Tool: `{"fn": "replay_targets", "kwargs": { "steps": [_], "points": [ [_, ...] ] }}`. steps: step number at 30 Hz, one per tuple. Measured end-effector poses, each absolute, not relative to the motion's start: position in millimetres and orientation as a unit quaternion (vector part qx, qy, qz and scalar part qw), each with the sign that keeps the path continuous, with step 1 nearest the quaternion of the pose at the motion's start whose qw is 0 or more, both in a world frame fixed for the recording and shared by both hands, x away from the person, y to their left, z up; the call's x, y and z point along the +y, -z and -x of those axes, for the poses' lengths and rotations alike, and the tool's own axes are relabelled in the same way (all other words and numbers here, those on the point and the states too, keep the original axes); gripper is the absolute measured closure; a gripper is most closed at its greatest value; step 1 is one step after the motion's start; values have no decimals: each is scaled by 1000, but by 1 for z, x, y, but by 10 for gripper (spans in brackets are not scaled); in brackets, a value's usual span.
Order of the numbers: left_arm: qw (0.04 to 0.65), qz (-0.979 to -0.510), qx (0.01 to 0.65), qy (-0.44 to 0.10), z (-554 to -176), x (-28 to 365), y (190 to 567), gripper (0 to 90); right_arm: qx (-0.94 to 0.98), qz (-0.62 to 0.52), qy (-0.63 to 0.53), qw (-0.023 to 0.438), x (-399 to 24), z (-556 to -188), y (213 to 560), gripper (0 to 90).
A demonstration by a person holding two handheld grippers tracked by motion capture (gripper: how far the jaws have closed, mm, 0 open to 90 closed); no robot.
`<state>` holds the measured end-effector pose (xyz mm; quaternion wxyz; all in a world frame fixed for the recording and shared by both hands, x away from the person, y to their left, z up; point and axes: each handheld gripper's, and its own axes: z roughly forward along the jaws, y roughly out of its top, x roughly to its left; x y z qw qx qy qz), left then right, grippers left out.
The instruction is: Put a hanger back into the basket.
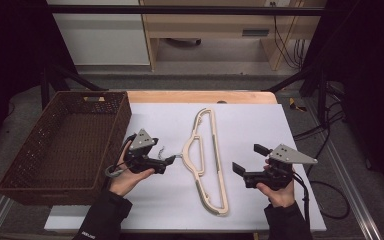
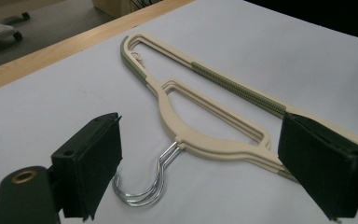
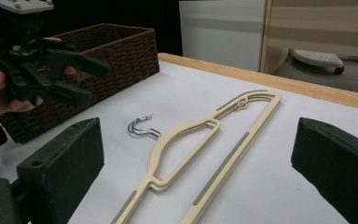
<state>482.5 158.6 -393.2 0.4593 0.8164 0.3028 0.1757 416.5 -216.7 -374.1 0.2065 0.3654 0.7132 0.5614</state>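
The cream-coloured plastic clothes hangers with grey grip strips [image 1: 206,160] lie flat near the middle of the white sheet covering the table [image 1: 250,125]. They look like two stacked together, since two silver wire hooks [image 2: 142,189] sit one on the other, pointing toward your left side. The long bar runs away from you, tilted a little.

Your left hand [image 1: 125,177] comes in from the bottom edge, palm up under its tool, wrist turned so the tool points right, toward the hooks. Your left gripper [image 1: 164,161] is spread wide and holding nothing; in the left gripper view its two black jaws stand on either side of the hooks and the hanger neck, and I cannot tell whether they touch the sheet. The right-hand jaw in that view covers part of the hanger arm.

Your right hand [image 1: 279,192] holds its tool from below, pointing left toward the hangers. Your right gripper [image 1: 247,159] is also wide apart and empty, clear of the hangers and just to their right.

The dark brown woven basket [image 1: 40,145] sits on the left of the table, close beside your left hand.
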Motion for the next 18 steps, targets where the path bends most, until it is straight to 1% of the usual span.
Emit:
{"fn": "replay_targets", "kwargs": {
  "steps": [2,10,13,18],
  "points": [
    [454,-821,303,-169,-493,150,401,160,715,-364,-561,206,-216,-417,375,27],
    [424,-837,305,-163,-516,140,422,267,716,-366,-558,204,-214,-418,377,28],
    [409,-844,307,-161,-525,137,432,315,717,-366,-558,203,-214,-418,377,28],
    [383,-853,317,-157,-539,137,449,421,717,-364,-559,202,-214,-419,377,30]
  ]
}}
